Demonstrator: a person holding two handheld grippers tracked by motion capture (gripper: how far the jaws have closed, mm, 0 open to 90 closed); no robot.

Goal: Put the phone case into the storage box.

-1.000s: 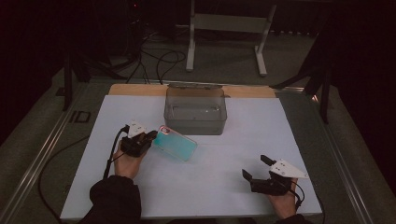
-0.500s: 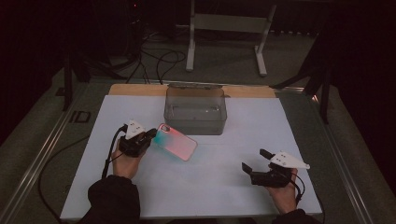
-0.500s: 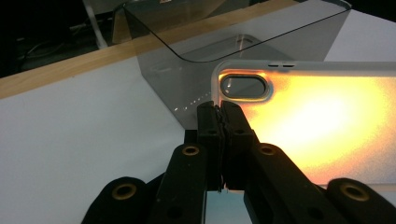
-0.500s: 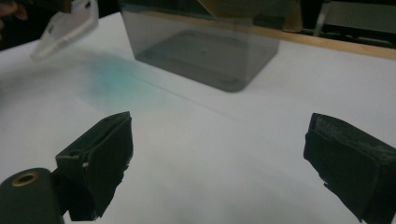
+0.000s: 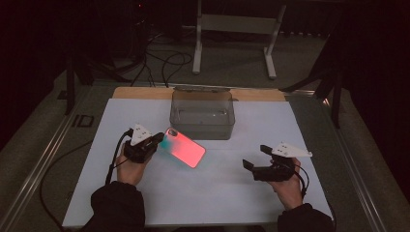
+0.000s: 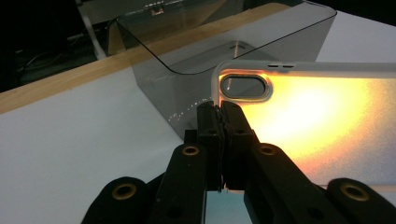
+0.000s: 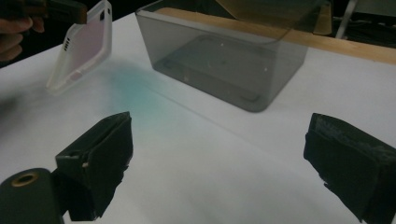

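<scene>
A translucent phone case point(image 5: 186, 147) glows pink-orange, with teal at the held end. My left gripper point(image 5: 158, 139) is shut on its edge beside the camera cutout; in the left gripper view the jaws point(image 6: 219, 109) pinch the rim of the case point(image 6: 317, 116). The case slants down to the right, in front of a smoky clear box point(image 5: 203, 126). My right gripper point(image 5: 255, 157) is open at the right of the white sheet, nothing between its jaws. The right gripper view has its open jaws point(image 7: 219, 140) facing the box point(image 7: 224, 60) and the case point(image 7: 84, 44).
The box stands open-topped at the back middle of the white sheet point(image 5: 145, 203), its lid raised behind it. A wooden strip point(image 5: 140, 93) runs along the sheet's far edge. Cables point(image 5: 164, 63) and a metal stand point(image 5: 232, 24) lie on the floor beyond.
The case has tilted in the left gripper, and its colour went from teal to pink-orange. My right gripper has risen and drifted a little left, toward the middle of the sheet.
</scene>
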